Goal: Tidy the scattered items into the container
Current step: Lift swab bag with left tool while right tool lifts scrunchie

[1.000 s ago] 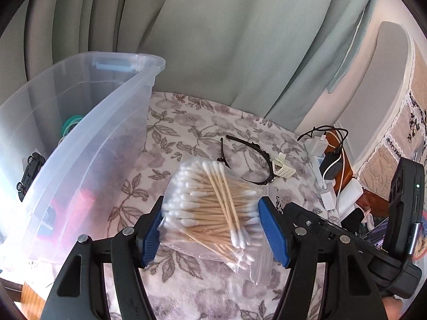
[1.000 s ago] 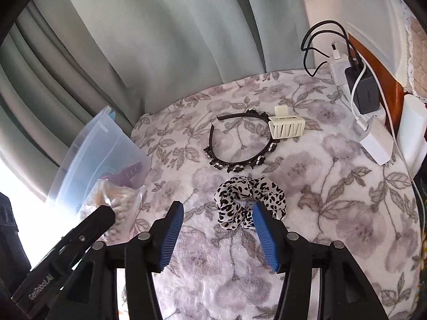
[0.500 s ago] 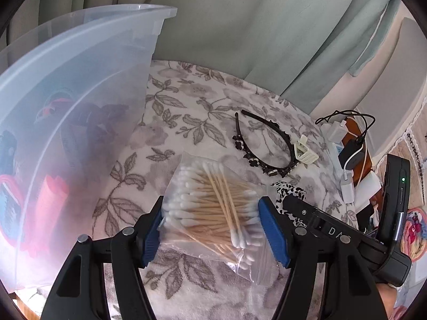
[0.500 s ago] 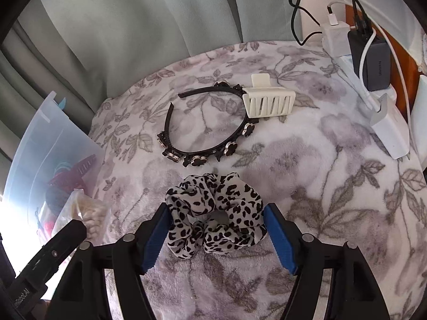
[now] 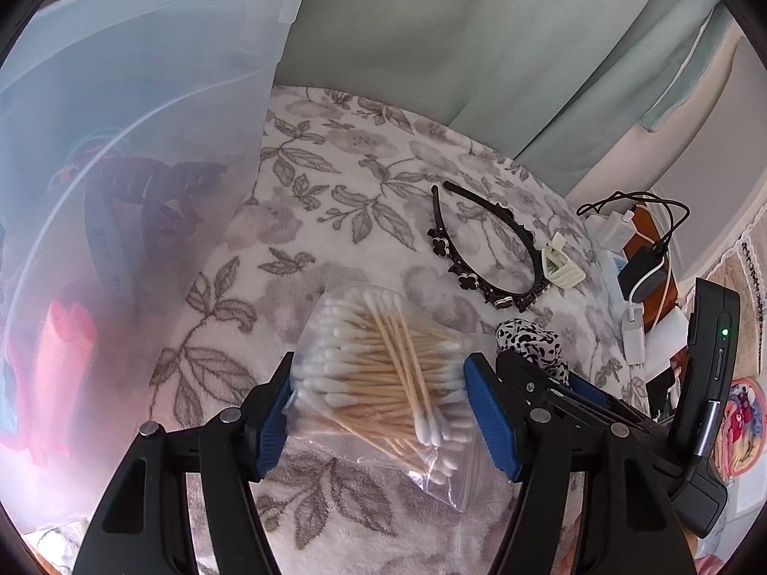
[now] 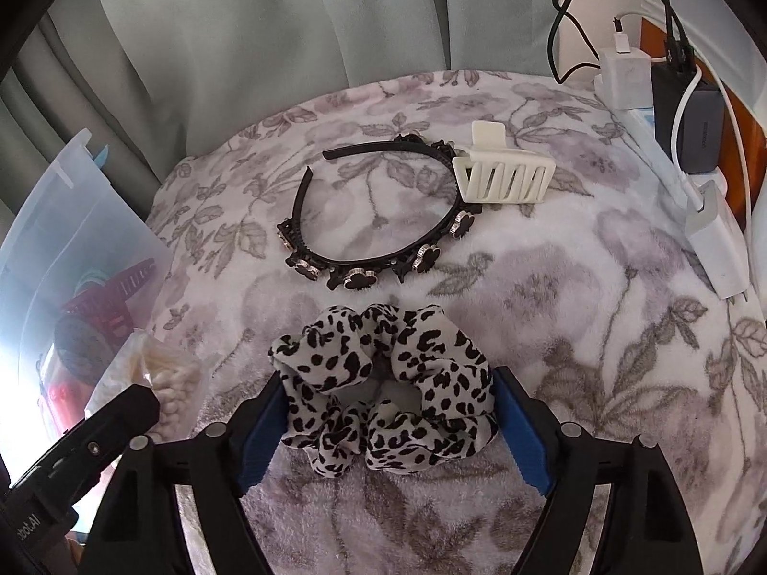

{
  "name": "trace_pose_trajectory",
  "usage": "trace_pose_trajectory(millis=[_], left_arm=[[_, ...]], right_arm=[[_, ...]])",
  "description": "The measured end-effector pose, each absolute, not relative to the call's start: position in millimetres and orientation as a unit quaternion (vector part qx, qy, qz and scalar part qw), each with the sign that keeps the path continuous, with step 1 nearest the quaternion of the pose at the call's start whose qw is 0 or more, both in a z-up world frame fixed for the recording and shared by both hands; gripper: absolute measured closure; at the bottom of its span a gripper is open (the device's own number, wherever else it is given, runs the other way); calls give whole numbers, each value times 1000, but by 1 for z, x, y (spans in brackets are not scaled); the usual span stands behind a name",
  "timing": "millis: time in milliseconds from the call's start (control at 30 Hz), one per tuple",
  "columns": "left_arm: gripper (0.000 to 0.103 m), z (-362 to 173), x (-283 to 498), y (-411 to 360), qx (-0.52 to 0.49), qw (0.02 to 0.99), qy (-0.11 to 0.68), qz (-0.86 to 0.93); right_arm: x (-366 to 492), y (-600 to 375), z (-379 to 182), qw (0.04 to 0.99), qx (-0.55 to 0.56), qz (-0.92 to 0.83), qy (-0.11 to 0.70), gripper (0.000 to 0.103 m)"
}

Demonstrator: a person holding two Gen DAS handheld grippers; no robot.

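From the left: the bin stood at the left edge of the floral blanket, its clear wall now nearer the left tool than a second earlier. That tool remained clamped on the swab bag, one bag, held above the blanket just beside the bin wall. I judged the carry nearly complete; the bag had yet to clear the rim.

Inside the bin, one dark claw clip and one red item showed through the wall; other contents were too blurred to count.

The right tool had advanced over that second from short of the scrunchie to astride it. Its pads touched the fabric on both sides, yet the jaws stood wide, so a firm grip could not be confirmed. The scrunchie still lay on the blanket.

Loose items left, counted: one scrunchie, one headband, one white claw clip touching the headband's right end. Three remained.

At the right edge: chargers with cables.
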State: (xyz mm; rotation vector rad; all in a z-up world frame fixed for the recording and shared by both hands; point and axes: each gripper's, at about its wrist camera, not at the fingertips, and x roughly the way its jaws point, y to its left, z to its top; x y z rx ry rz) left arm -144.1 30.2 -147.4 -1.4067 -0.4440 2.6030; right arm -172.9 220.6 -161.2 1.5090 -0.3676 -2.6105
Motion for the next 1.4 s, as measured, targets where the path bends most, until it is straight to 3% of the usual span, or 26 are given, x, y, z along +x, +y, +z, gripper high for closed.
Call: trace_pose_trajectory(millis=[133,300,500,1400], left_arm=[[34,-137,-140,30,-459,76,-147,873],[34,-121,-133,33,-448,83,-149,877],[34,-96,-116,38,-428,92,-143,888],[33,16,-10,61,-305,151,-116,933]], right_arm=[[-169,229,-158,49,500,-851,-149,30],[-161,232,-154,55,503,-847,-162,59],[-143,238,-146,62,498,-845,-187,74],[-24,261,15,90,319,-917,-221,74]])
